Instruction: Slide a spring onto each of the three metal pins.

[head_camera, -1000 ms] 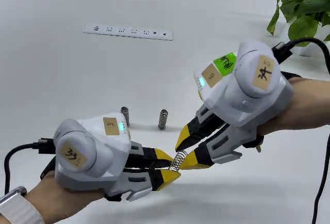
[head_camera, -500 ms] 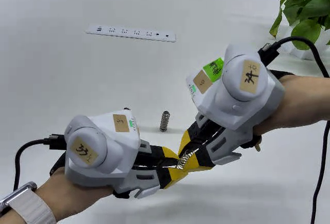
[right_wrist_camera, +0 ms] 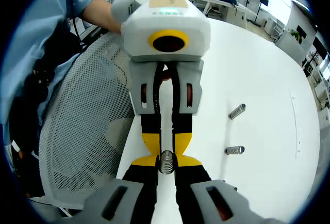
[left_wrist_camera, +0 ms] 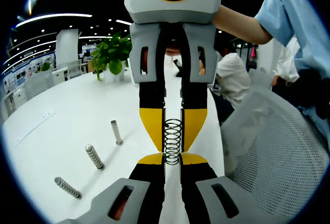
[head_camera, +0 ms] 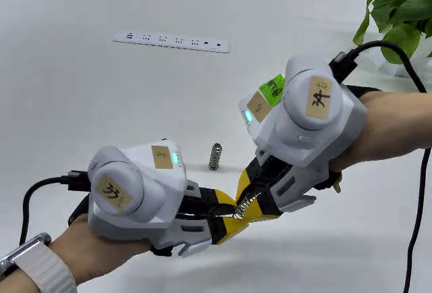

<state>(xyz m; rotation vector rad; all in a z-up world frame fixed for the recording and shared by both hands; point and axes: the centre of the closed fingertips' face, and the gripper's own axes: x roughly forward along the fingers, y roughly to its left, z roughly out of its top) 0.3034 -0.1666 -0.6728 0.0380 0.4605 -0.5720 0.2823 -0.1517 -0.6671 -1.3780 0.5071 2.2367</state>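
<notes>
Left hand-held gripper [left_wrist_camera: 172,160]: I saw it at the lower left of the head view, jaws drawn in to a narrow gap; clenched on the near end of the spring [left_wrist_camera: 172,140]
Right hand-held gripper [right_wrist_camera: 166,161]: upper right of the head view, angled down and left, tip to tip with the left one; clenched on the same spring, its yellow pads pressed against the coils on either side
Held spring: caught between the two sets of tips, off the bench [head_camera: 101,104], at lower centre of the head view; side-on at the centre of the left gripper view, end-on in the right gripper view
Bare pin [left_wrist_camera: 117,132]: upright on the bench, left of centre in the left gripper view
Second spring [left_wrist_camera: 95,157]: just below and left of the bare pin; tilted, with a rounded metal tip at its top
Third spring [left_wrist_camera: 68,188]: lower left of that frame; I could not tell whether a pin sat inside it
Power strip [head_camera: 172,42]: upper left of the head view, well apart from the work
Plant [head_camera: 398,9]: upper right corner of the head view
</notes>
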